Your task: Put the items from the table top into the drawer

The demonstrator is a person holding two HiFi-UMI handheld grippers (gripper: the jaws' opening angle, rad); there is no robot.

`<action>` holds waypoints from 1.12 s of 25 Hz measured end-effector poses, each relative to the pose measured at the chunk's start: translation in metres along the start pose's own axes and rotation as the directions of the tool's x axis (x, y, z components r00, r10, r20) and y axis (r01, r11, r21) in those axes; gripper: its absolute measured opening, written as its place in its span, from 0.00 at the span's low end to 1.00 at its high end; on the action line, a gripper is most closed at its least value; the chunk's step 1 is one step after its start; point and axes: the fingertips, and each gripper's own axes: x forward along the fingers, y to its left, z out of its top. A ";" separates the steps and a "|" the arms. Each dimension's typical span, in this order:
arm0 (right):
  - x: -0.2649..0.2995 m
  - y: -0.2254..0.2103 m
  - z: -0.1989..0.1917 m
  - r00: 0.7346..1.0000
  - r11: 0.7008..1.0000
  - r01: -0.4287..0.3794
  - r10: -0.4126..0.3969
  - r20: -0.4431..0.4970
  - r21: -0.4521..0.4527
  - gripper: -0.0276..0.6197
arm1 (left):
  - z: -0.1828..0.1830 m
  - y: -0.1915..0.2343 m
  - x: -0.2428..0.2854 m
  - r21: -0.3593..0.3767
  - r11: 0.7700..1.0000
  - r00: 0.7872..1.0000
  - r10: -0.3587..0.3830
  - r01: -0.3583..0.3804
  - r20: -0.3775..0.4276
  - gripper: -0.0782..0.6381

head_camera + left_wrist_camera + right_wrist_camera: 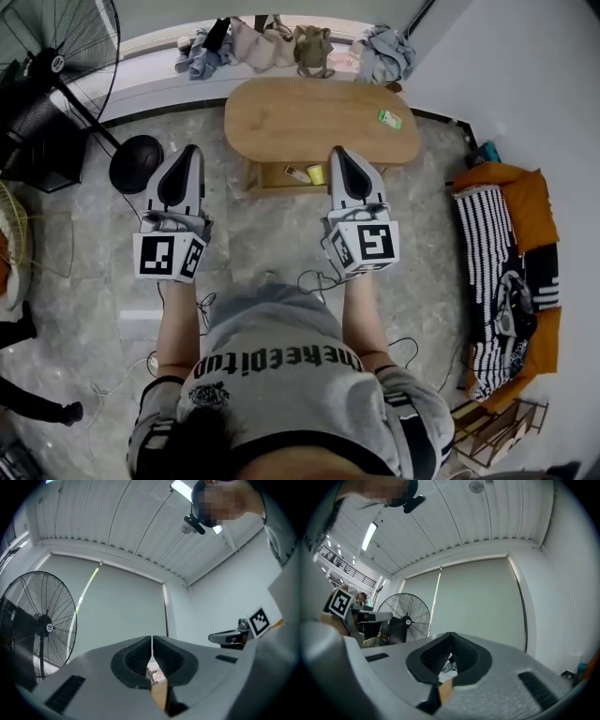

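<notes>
**A:** That small green packet [390,119] sits alone near the right end of the desk [300,117]. It looks flat and light, probably with a slick wrapper, so I'd pinch it across one short edge.

**B:** Yep. The left tool [193,150] and right tool [337,151] are both pressed closed on nothing, well apart from it. The drawer [272,174] underneath is open, with a yellow item [316,174] inside.

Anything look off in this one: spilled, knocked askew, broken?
Nothing stands out. One green packet lies flat on the table, the drawer below is open with small items inside, and the left gripper and right gripper hover short of the table, jaws together and empty.
</notes>
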 end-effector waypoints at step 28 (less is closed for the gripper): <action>0.221 -0.080 -0.065 0.991 0.992 0.120 -0.118 -0.062 0.028 0.05 | -0.092 0.105 0.236 -0.052 0.985 0.983 -0.169 0.165 -0.070 0.13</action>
